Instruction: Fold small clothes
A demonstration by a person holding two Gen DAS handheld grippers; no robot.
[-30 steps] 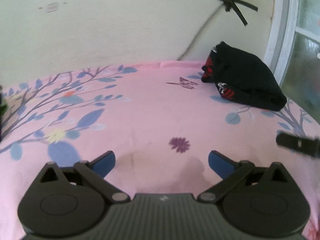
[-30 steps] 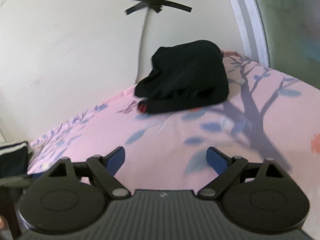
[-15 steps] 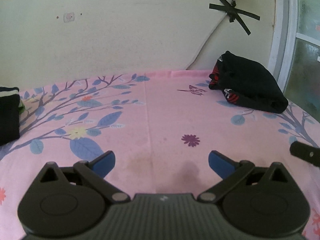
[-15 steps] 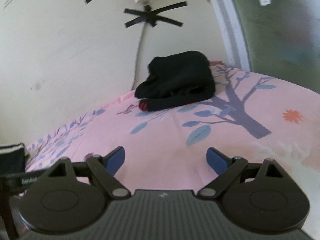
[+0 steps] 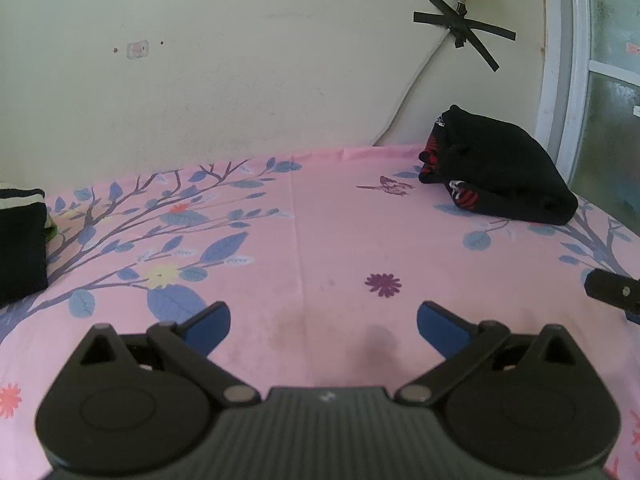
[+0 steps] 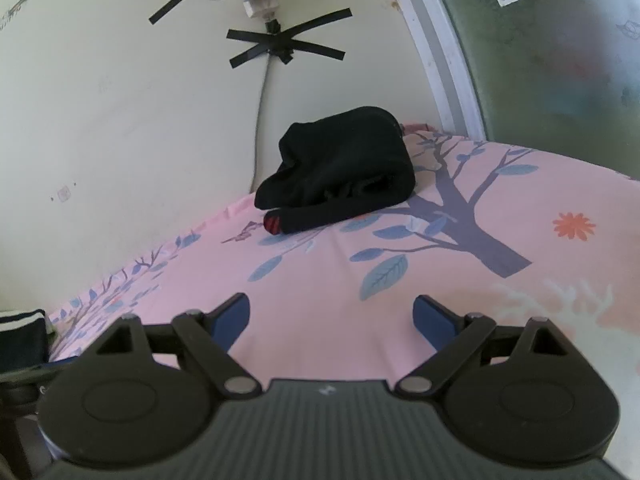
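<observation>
- Left tool (image 5: 323, 322): jaws spread wide, nothing between them, hovering over the pink floral sheet (image 5: 328, 240).
- Right tool (image 6: 331, 316): jaws also wide apart and empty, over the same sheet.
- Black clothes pile (image 5: 496, 176), with red-patterned fabric showing at its edge, sits on the sheet at the far right, near the wall (image 5: 240, 80) and the window frame (image 5: 560, 80).
- Folded dark garment with pale stripe (image 5: 20, 248) lies at the sheet's left edge, well apart from the pile.
- No containers visible.
</observation>
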